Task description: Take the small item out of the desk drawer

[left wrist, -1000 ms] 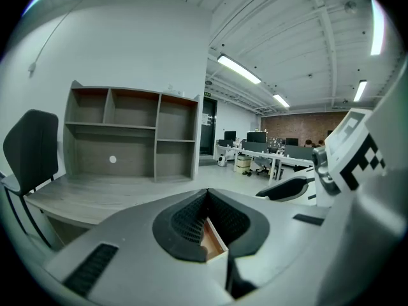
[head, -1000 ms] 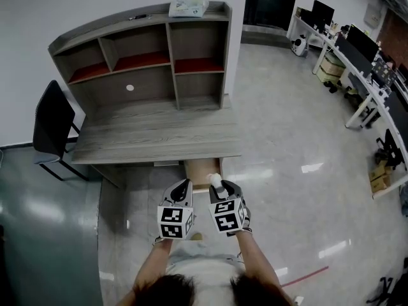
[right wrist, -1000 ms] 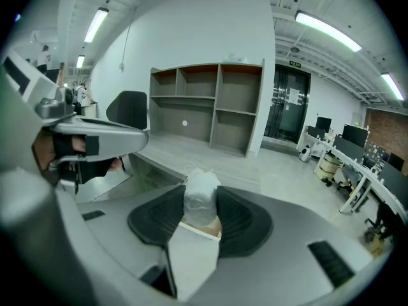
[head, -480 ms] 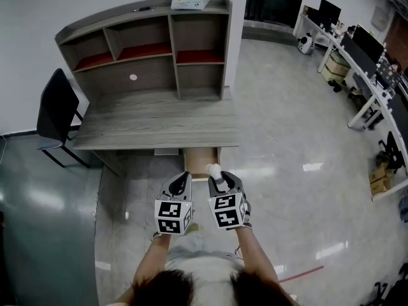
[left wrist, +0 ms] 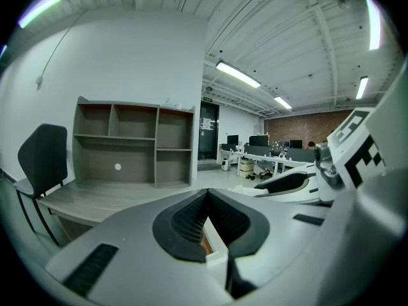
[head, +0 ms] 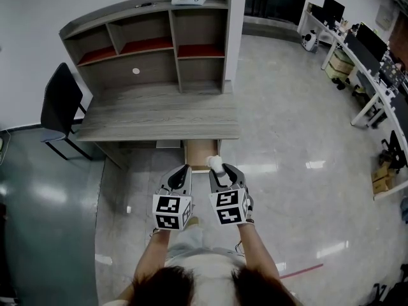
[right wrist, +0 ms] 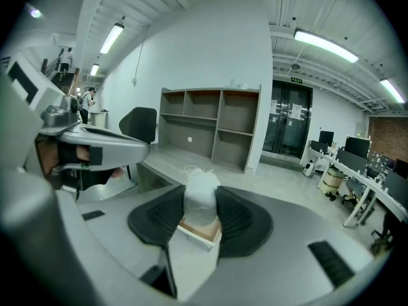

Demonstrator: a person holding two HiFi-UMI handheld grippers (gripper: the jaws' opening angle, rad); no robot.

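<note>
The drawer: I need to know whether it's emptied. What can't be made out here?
- Head view: the drawer is too small to see into, and the left gripper and right gripper cover its near end.
- Right gripper view: the white item has its lower part hidden between the pads.
- Left gripper view: only a sliver of drawer shows past the shut jaws.

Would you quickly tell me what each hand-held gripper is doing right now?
Left hand-held gripper: closed, empty.
Right hand-held gripper: closed on the small white item.

Grey left tool [head: 185, 169] and right tool [head: 217, 168], black ribbed pads [right wrist: 239, 218], black-and-white marker cubes [head: 171, 211], pale shirt [head: 207, 263]
</note>
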